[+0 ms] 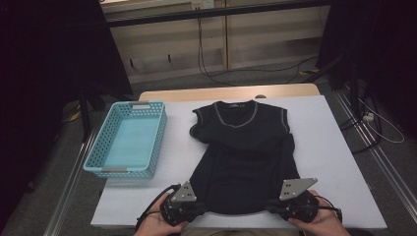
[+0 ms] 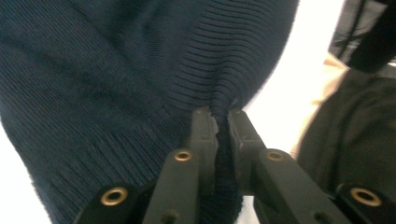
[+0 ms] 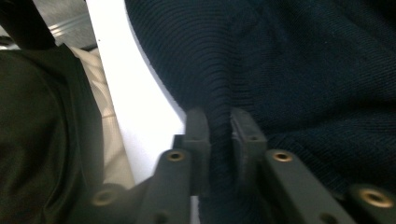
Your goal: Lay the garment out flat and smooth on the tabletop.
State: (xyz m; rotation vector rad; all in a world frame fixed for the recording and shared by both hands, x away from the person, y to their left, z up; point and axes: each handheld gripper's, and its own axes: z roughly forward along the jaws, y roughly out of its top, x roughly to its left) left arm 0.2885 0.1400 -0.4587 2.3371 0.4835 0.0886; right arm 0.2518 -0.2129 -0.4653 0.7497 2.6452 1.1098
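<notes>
While the high view shows the dark navy ribbed knit sleeveless top [image 1: 243,152] lying flat on the white surface [image 1: 334,162], the left gripper [image 1: 196,209] and right gripper [image 1: 275,209] sit at its hem corners. Left gripper view: jaws pinch a hem fold. Right gripper view: likewise clamped. Likely a fold is starting; lifting forward needs even tension, with open room beyond and the light blue plastic basket [image 1: 129,140] left of the left gripper.

No legible text, brand, number or sign in any view. Neck label of the black shirt [image 1: 239,104], upper centre of frame: too small to read.
</notes>
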